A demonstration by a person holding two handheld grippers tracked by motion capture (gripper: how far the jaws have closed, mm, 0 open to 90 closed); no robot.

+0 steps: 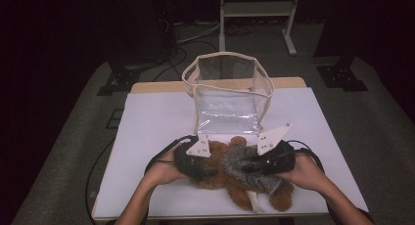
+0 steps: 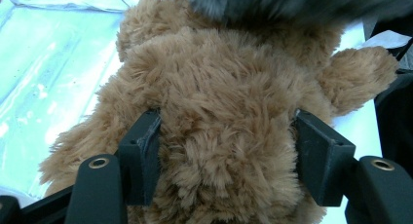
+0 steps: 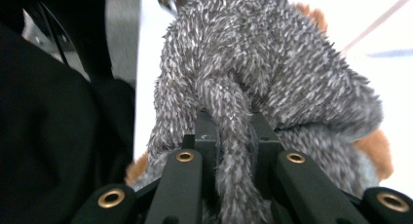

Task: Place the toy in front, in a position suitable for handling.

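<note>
A brown teddy bear (image 1: 211,175) lies on the white table (image 1: 147,122) near its front edge, wearing a fuzzy grey garment (image 1: 236,160). My left gripper (image 1: 208,172) grips the bear from the left. In the left gripper view its jaws press into the fur of the bear (image 2: 229,87) on both sides, so the left gripper (image 2: 226,131) is shut on the body. My right gripper (image 1: 247,167) comes from the right. The right gripper view has this gripper (image 3: 234,131) shut on a pinched fold of the grey garment (image 3: 272,73), with brown fur (image 3: 377,153) behind.
A clear plastic bag (image 1: 227,95) with cream trim stands open just behind the bear, and its clear wall (image 2: 48,63) lies close beyond the bear. Cables trail off the table's left side. A white frame stands on the floor at the back.
</note>
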